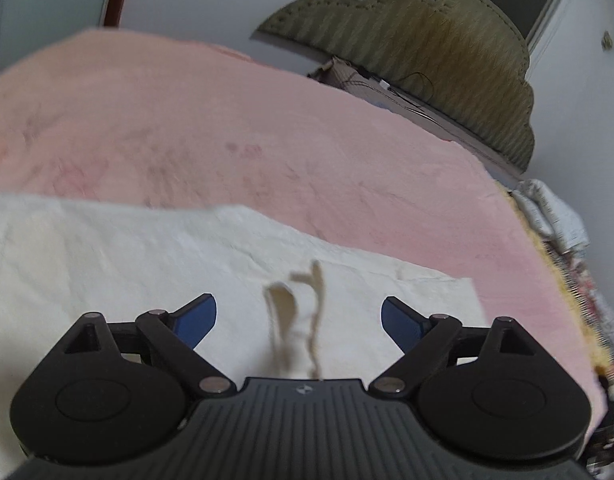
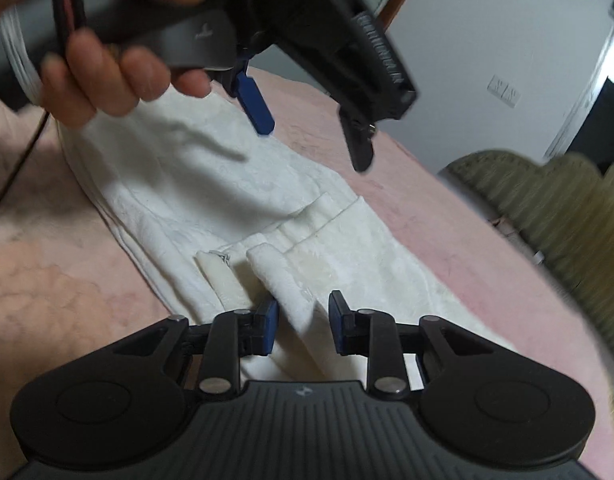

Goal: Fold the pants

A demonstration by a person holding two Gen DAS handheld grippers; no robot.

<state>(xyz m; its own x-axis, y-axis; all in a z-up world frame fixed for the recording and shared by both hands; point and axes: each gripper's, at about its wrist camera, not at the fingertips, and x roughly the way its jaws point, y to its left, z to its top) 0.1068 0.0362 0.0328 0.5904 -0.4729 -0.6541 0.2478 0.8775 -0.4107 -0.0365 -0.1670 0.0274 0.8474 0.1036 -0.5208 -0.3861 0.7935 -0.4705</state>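
Observation:
White pants [image 2: 211,184] lie flat on a pink bedspread [image 2: 47,280], waistband and belt loops near the right gripper. My right gripper [image 2: 303,324] is open, its blue pads on either side of a raised fold of the waistband [image 2: 283,276], not clamped. My left gripper [image 1: 299,316] is open and empty above the white cloth [image 1: 107,248], with a beige drawstring [image 1: 315,320] between its fingers. In the right wrist view the left gripper [image 2: 311,148] is held by a hand [image 2: 107,80] above the pants, open.
A green padded headboard [image 1: 427,52] stands at the far edge of the bed; it also shows in the right wrist view [image 2: 567,208]. Patterned bedding [image 1: 567,240] lies at the bed's right edge. A black cable [image 2: 15,168] hangs at the left.

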